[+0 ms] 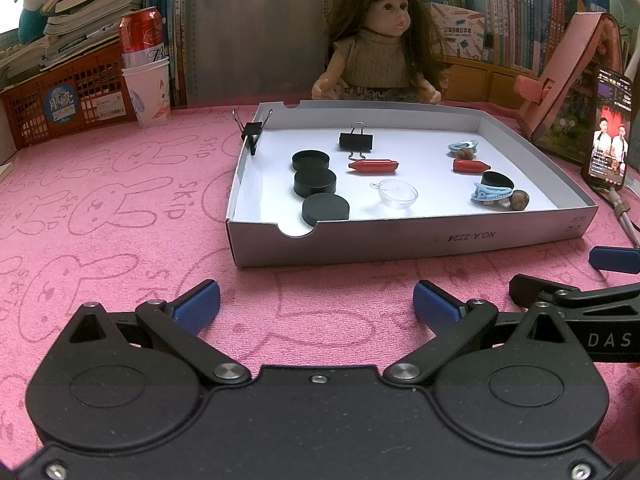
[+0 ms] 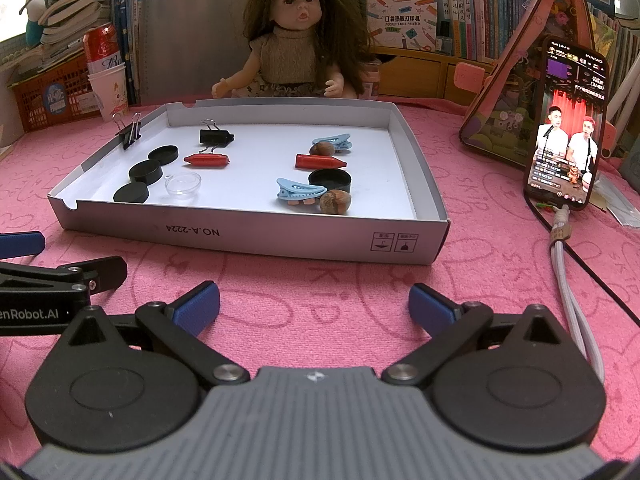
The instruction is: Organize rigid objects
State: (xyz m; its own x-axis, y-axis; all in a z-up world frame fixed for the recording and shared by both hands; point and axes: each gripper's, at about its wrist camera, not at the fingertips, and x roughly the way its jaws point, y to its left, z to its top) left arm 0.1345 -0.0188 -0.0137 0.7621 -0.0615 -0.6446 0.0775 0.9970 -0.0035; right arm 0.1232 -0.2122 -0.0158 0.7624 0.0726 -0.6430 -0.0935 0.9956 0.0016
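A shallow white box lid (image 1: 400, 244) (image 2: 256, 240) lies on the pink cloth. Inside it are three black round caps (image 1: 315, 182) (image 2: 146, 172), a fourth black cap (image 2: 330, 180), two red crayon-like pieces (image 1: 373, 166) (image 2: 319, 161), two blue hair clips (image 1: 492, 193) (image 2: 300, 191), two nuts (image 2: 335, 202), a clear dome (image 1: 398, 193) (image 2: 183, 185) and a black binder clip (image 1: 356, 141) (image 2: 216, 137). Another binder clip (image 1: 252, 131) (image 2: 129, 130) grips the lid's left wall. My left gripper (image 1: 316, 306) and right gripper (image 2: 314, 304) both stand open and empty over the cloth in front of the lid.
A doll (image 1: 380, 40) (image 2: 294, 36) sits behind the lid. A phone (image 2: 566, 124) with a cable (image 2: 568, 280) stands at the right beside a pink house model (image 2: 520, 80). A red can in a paper cup (image 1: 146, 68) and an orange crate (image 1: 60, 100) stand at the back left.
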